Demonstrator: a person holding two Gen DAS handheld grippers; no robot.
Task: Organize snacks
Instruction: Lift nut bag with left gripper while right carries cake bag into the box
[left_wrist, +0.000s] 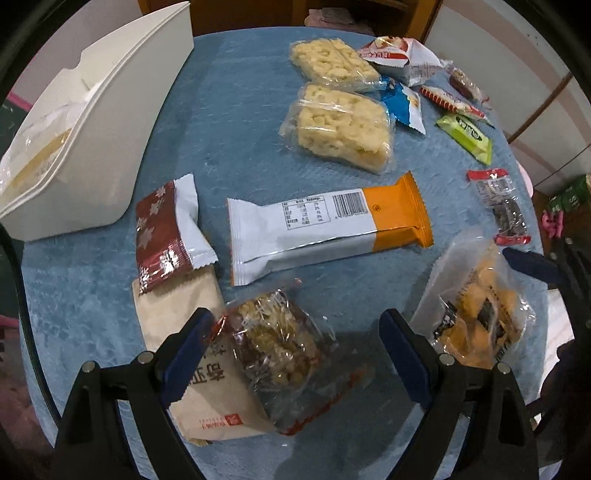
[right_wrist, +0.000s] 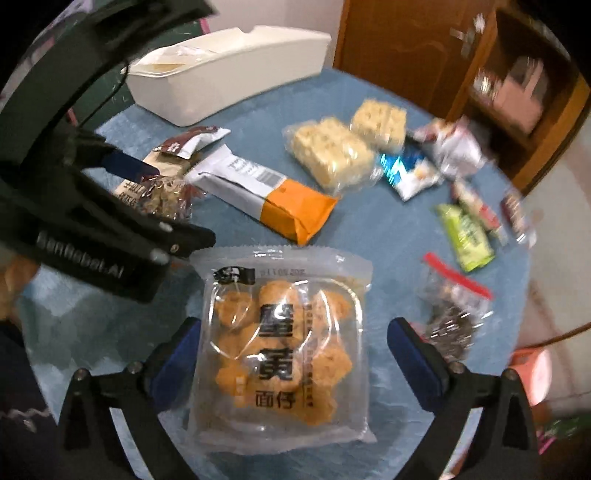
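My left gripper stands open, pointing down over a clear-wrapped nut cake that lies between its fingers, partly on a beige packet. No pad presses on it. In the right wrist view my right gripper is open around a clear pack of yellow biscuits, which lies flat on the blue cloth; the pads stand just clear of its sides. The same pack shows at the right of the left wrist view. A white bin holding a few wrapped snacks stands at the far left.
An orange-and-white bar, a dark red packet, two puffed rice cakes and several small packets lie scattered on the round table. A dark snack bag lies right of my right gripper. Wooden furniture stands behind.
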